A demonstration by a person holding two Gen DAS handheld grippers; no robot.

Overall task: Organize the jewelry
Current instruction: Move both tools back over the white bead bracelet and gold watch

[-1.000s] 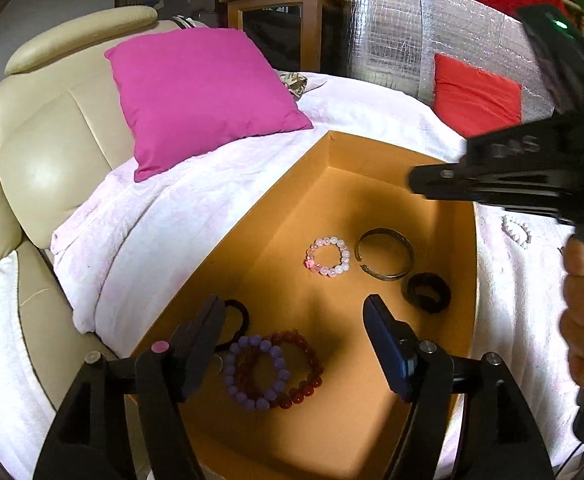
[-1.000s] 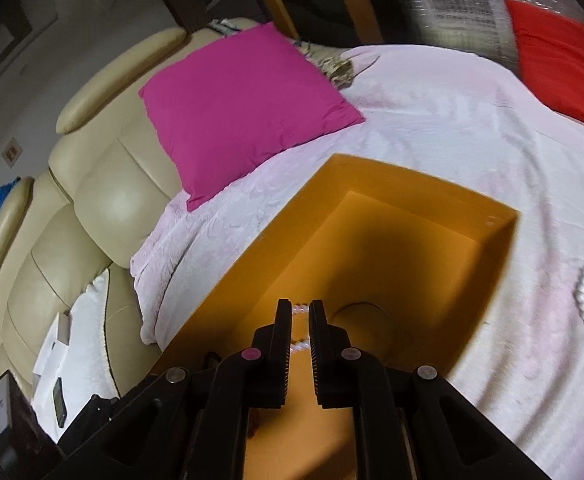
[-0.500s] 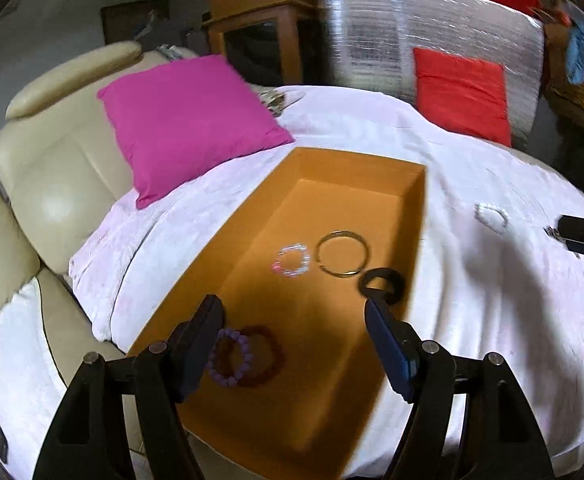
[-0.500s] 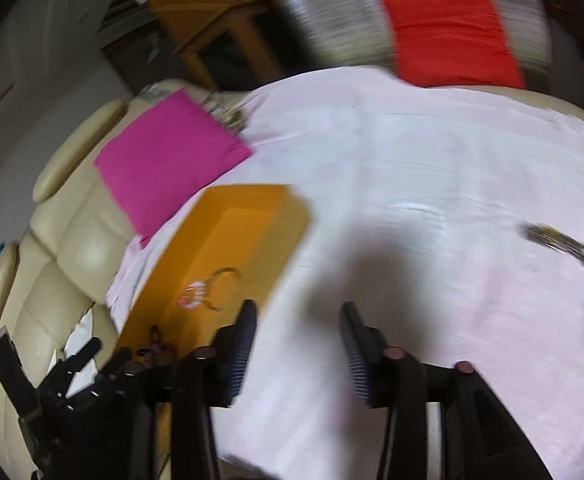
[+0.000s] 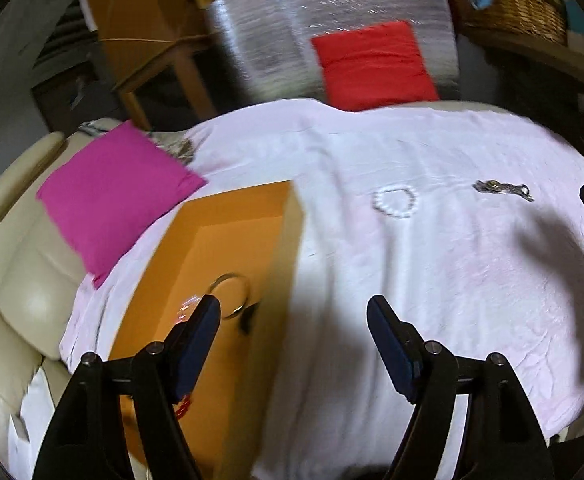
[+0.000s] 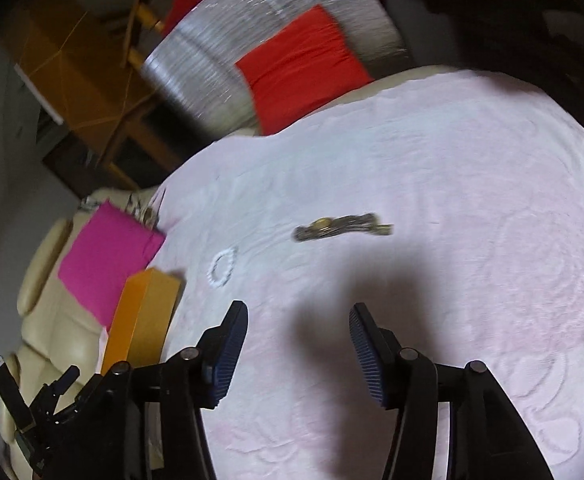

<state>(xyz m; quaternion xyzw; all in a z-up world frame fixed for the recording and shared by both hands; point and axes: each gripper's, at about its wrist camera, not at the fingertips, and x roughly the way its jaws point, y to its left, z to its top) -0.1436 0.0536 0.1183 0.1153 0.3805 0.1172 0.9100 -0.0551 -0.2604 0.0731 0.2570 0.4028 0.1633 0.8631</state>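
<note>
At nine o'clock in the left wrist view the orange box [image 5: 228,216] lies open on the pale pink cover [image 5: 432,280], a metal bangle [image 5: 230,294] and a blurred bead bracelet on its floor, partly hidden by the left gripper's near finger. Toward one o'clock of the box a white pearl bracelet [image 5: 395,202] lies on the cover, and farther toward three o'clock a dark metal chain piece [image 5: 502,190]. The left gripper [image 5: 294,354] points down over the box's right wall, jaws wide and empty. The right gripper [image 6: 298,354] hovers above bare cover, its jaws having just been opening, nothing between them; the chain piece [image 6: 342,228] lies at twelve o'clock ahead, the pearl bracelet [image 6: 222,264] at eleven. Open cover spreads rightward to the rounded edge.
</note>
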